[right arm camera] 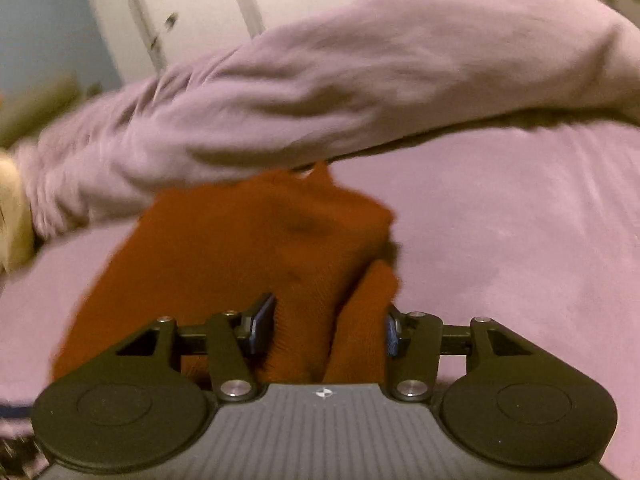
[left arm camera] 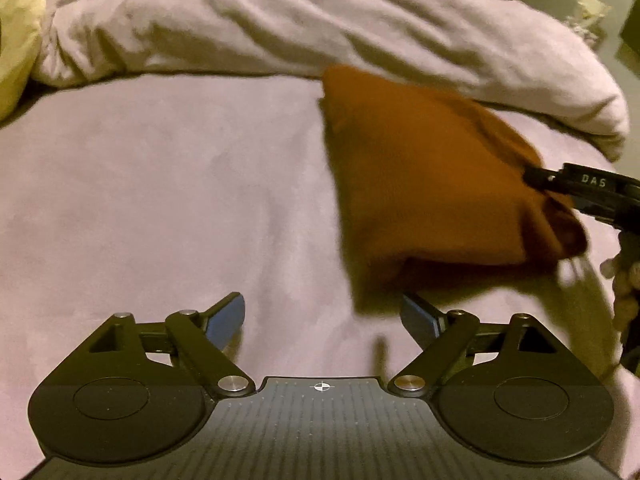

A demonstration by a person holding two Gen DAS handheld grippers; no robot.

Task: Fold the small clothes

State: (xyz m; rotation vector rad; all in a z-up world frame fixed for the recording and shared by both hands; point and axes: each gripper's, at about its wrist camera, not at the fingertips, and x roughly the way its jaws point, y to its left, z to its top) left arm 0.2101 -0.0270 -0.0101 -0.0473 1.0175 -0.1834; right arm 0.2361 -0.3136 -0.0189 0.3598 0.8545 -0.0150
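**A:** You have one garment in play: a single rust-orange knit garment (left arm camera: 432, 184), folded and lying on the lilac bedsheet (left arm camera: 160, 200), just in front of the one bunched duvet (left arm camera: 280, 28) in matching lilac.

**B:** And your two grippers?

**A:** Your left gripper (left arm camera: 322, 320) hangs over bare sheet with its blue-padded fingers (left arm camera: 226, 318) spread wide, gripping nothing, beside the garment's near edge. Your right gripper (right arm camera: 328, 328) has a thick bunch of the orange knit (right arm camera: 256, 248) pinched between its two pads.

**B:** What does each view add?

**A:** Your left wrist view alone shows the right gripper (left arm camera: 588, 196) from outside, biting the garment's right edge, plus one cream pillow (left arm camera: 18, 36) at far left. Your right wrist view alone shows a white door (right arm camera: 192, 8) behind the duvet (right arm camera: 340, 80), blurred.
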